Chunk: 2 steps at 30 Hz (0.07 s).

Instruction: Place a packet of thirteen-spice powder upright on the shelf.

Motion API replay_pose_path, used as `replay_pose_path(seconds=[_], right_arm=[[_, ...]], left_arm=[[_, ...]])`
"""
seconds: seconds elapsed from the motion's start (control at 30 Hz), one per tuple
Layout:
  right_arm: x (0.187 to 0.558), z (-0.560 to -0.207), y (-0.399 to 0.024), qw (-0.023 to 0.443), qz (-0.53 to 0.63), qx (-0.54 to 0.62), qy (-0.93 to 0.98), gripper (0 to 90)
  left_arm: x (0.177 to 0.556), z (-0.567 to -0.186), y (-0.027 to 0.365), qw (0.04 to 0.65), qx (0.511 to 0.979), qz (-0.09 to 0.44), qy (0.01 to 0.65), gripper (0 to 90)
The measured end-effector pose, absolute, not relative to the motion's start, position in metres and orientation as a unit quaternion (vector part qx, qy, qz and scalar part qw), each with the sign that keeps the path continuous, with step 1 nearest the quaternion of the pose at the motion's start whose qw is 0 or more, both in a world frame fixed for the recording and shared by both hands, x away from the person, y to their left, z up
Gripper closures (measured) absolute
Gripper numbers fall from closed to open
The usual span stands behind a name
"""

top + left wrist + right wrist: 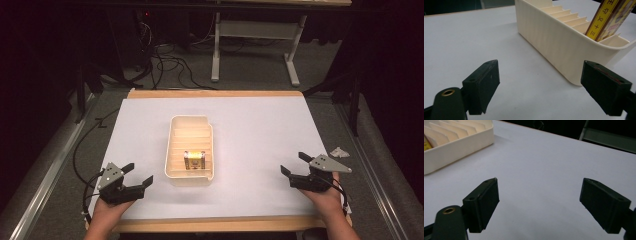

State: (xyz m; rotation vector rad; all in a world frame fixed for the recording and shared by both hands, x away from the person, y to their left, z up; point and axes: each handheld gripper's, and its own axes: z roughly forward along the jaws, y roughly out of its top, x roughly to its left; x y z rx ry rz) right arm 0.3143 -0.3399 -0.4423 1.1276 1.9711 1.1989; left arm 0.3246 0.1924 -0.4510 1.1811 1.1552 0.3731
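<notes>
A cream slotted tray (173,150) sits in the middle of the white table. A small yellow packet (194,160) stands upright in one of its near slots, also seen as the yellow packet (610,18) leaning up out of the tray (554,42). My left gripper (137,176) rests near the front left of the table, open and empty, its jaws pointing toward the tray's near left corner. My right gripper (295,164) rests at the front right, open and empty, well apart from the tray (456,143). Both grippers (540,87) (540,205) hold nothing between their jaws.
The white sheet covers a wooden board (215,94) with edges at front and back. A crumpled scrap (340,152) lies off the right side. Cables (165,62) and a white table frame (255,35) stand on the floor beyond.
</notes>
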Motion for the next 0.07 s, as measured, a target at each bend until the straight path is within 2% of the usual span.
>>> replay_pose_path(seconds=[0.07], right_arm=[[0.3151,-0.4435,-0.3371,0.263,0.458,0.407,0.745,19.3]], left_arm=[[0.3244,-0.4512,0.1926,0.662,0.523,0.165,0.511,16.1]])
